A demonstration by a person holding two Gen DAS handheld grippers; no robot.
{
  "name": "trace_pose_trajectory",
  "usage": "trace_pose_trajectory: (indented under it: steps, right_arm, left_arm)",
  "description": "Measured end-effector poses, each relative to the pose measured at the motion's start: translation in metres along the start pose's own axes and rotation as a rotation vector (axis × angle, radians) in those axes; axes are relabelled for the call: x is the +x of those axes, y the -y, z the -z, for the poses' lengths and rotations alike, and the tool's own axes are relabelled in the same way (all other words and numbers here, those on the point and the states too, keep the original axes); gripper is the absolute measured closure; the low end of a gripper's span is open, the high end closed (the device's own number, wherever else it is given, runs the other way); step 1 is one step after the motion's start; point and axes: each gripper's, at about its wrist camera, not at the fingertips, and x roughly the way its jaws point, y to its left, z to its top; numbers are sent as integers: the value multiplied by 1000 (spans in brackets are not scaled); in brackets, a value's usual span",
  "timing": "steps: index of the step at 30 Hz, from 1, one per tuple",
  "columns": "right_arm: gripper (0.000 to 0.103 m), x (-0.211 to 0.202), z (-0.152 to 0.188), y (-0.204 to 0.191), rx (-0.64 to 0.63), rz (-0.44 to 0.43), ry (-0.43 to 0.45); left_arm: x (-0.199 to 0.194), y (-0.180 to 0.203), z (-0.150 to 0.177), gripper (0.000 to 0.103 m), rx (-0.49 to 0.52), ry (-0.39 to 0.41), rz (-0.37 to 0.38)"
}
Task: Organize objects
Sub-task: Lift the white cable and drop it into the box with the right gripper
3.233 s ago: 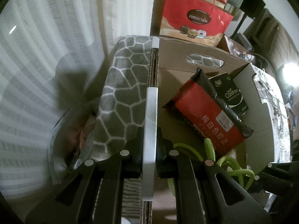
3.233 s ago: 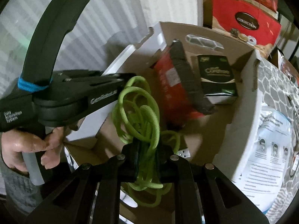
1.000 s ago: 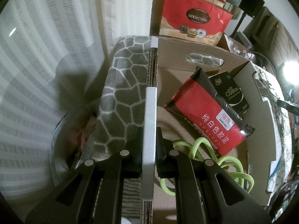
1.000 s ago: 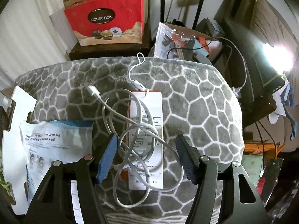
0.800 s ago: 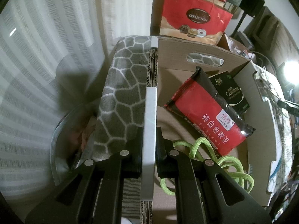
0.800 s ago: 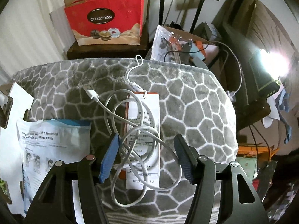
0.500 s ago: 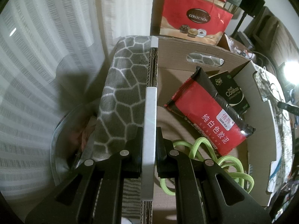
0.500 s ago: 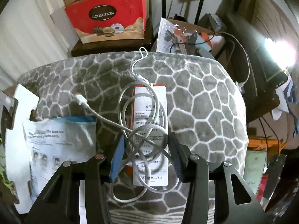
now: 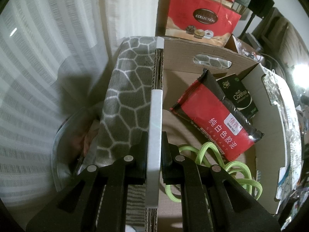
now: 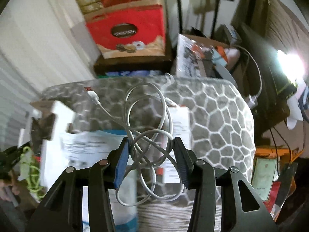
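My left gripper [image 9: 153, 150] is shut on the white-edged wall [image 9: 155, 119] of the cardboard box [image 9: 193, 58]. Inside the box lie a red sealant packet [image 9: 212, 123], a dark Caretree box [image 9: 240, 96] and a green rope [image 9: 229, 166]. My right gripper [image 10: 152, 154] is closed around a tangled white USB cable [image 10: 146, 127], which hangs from it above the grey hexagon-patterned blanket [image 10: 216, 119]. A white and orange packet [image 10: 178, 127] and a printed mask packet [image 10: 92, 143] lie on the blanket below. The box flap [image 10: 52, 119] and green rope [image 10: 29, 166] show at the left.
A red chocolate gift bag [image 9: 200, 21] stands behind the box; it also shows in the right wrist view [image 10: 127, 31]. White curtains [image 9: 48, 48] hang at the left. Cluttered cartons, wires and a bright lamp [image 10: 289, 61] lie at the right.
The right gripper let go of the green rope in the box, swung to the blanket, closed on the white cable and lifted it. The left gripper has not moved.
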Motion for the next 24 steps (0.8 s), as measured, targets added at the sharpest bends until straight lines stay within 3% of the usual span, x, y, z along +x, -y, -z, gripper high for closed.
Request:
trace_pose_trajectory:
  steps: [12,24]
  right_arm:
    - [57,-12,-8,-105,-126,-168,-27]
    - [57,15,-7,-186,-197,-248,-98]
  left_arm:
    - [0,0,0,93,2,0,-3]
    - [0,-1,0,93,-2,0,2]
